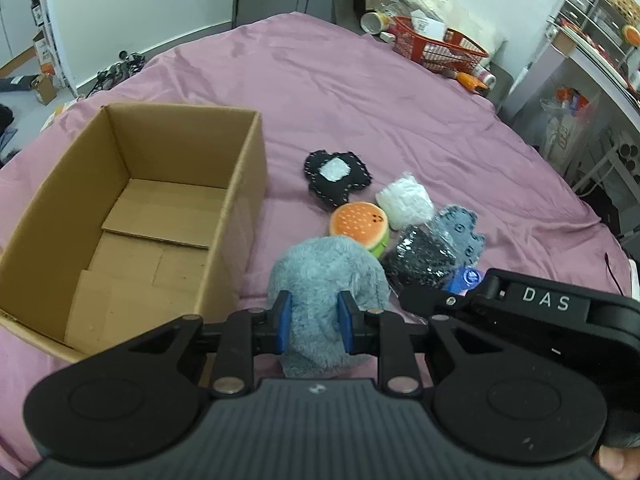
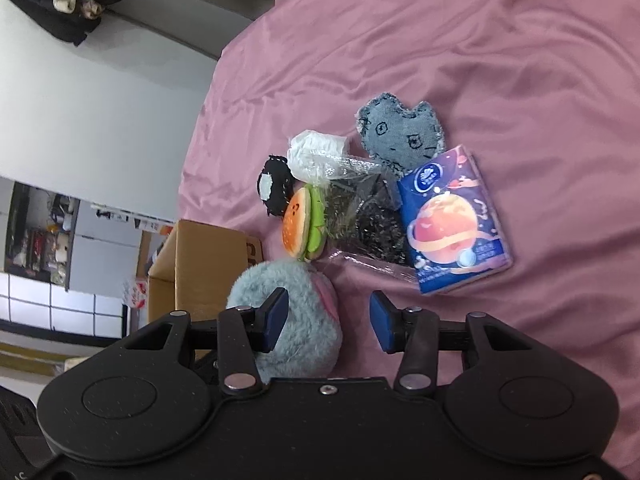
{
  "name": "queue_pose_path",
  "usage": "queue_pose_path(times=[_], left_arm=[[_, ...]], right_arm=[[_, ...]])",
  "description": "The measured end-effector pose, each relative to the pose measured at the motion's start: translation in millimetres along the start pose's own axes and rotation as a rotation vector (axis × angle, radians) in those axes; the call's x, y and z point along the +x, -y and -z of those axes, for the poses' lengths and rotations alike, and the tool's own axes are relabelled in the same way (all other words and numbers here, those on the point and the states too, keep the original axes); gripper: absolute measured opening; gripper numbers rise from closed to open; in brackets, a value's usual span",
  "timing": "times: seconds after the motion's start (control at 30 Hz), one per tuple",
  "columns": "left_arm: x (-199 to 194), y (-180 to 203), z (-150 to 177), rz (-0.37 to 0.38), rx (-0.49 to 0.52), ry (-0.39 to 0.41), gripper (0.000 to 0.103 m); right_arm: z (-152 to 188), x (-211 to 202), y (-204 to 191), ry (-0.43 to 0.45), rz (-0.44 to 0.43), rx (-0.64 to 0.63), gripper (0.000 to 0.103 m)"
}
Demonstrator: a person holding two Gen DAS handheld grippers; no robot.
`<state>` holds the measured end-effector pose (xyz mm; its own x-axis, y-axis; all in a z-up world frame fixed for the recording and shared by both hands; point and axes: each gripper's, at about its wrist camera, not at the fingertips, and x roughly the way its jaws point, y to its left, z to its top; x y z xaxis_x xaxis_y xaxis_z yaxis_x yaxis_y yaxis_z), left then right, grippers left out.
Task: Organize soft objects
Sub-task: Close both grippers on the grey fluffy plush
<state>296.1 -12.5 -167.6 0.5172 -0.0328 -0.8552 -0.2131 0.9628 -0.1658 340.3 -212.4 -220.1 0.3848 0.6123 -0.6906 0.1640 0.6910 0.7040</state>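
Nearest the left wrist camera, the left gripper (image 1: 315, 322) has its blue pads pressed into a fluffy grey-blue plush toy (image 1: 326, 280), which bulges above and below the narrow jaws and is held up over the pink bedsheet (image 1: 360, 92).

Largest in view is that sheet, wrinkled and covering the whole bed. On it, to the left in the left wrist view, stands an open cardboard box (image 1: 244, 184) with only loose cardboard flaps on its floor; the plush hangs just beside the box's near right corner, outside it.

The right gripper (image 2: 329, 322) shows in its own camera with jaws partly apart and nothing pinched; its left pad lies in front of the plush toy's fur, its right pad over bare sheet. I cannot tell whether that left pad touches the toy.

Beyond the grippers the remaining soft things sit clustered together: a blue tissue pack (image 2: 452, 224) printed with a planet, a clear bag of dark material (image 2: 372, 220) overlapping it, a denim heart-shaped patch (image 2: 396, 130), a black stitched pad with a white centre (image 1: 336, 176), a white bundle in clear wrap (image 1: 405, 200), and a small burger-shaped plush (image 1: 359, 226) touching the dark bag.

At the bed's far edge is a red basket (image 1: 440, 46) amid bottles.
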Motion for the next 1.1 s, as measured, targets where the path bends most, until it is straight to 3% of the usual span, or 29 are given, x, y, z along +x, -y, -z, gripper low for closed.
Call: queue_pose_path(times=[0.23, 0.4, 0.67, 0.83, 1.1], left_arm=[[1.8, -10.8, -4.8, 0.009, -0.040, -0.014, 0.024], [-0.9, -8.5, -10.9, 0.029, -0.038, -0.005, 0.028], [10.6, -3.5, -12.7, -0.020, -0.051, -0.002, 0.028], [12.8, 0.9, -11.5, -0.044, -0.053, 0.006, 0.027], [10.0, 2.7, -7.7, -0.065, -0.045, -0.001, 0.025]], right_arm=[[5.9, 28.7, 2.2, -0.054, -0.046, 0.076, 0.023], [9.0, 28.0, 3.0, -0.054, -0.058, 0.106, 0.021], [9.1, 26.3, 12.0, -0.069, -0.069, 0.130, 0.021], [9.8, 32.9, 20.9, -0.093, -0.087, 0.174, 0.027], [13.3, 29.1, 21.6, -0.074, -0.090, 0.171, 0.018]])
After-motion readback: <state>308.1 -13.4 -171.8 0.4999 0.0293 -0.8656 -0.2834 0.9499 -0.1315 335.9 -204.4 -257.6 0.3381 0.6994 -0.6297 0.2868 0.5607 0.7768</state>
